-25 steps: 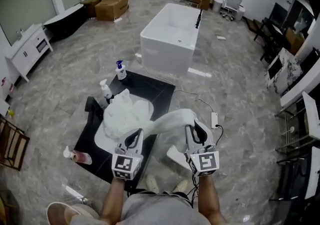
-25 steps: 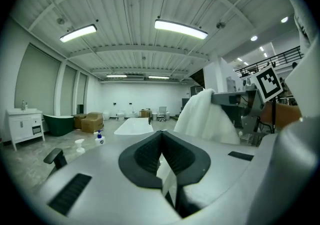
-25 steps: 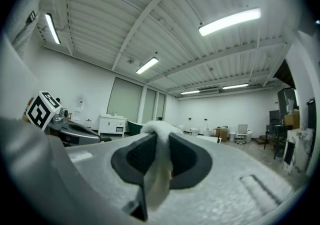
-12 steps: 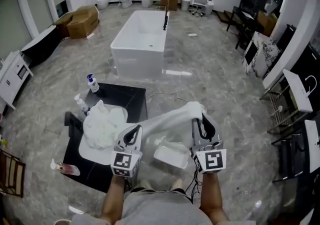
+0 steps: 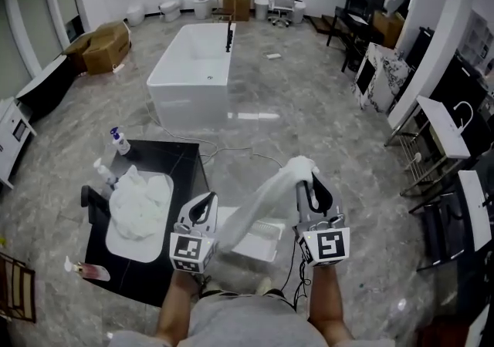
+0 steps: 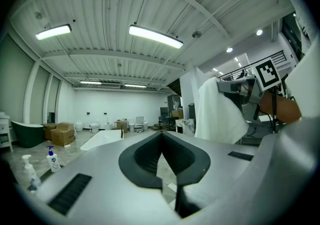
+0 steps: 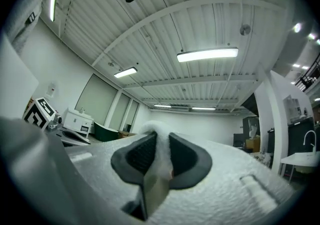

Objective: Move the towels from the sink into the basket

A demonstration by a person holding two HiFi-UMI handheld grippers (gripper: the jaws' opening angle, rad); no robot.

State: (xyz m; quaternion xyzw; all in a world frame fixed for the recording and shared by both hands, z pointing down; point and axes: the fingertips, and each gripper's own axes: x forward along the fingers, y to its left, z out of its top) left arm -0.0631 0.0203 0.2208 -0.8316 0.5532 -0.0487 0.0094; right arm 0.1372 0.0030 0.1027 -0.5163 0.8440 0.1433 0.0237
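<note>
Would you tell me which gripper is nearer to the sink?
Left. The left gripper hangs just right of the sink; the right gripper is farther right, beyond the basket, holding a towel.

no readable text, labels, numbers or signs

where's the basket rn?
Head view, lower centre: the basket sits on the floor just right of the black sink counter, between the left tongs and right tongs, beneath the towel the right one holds.
</note>
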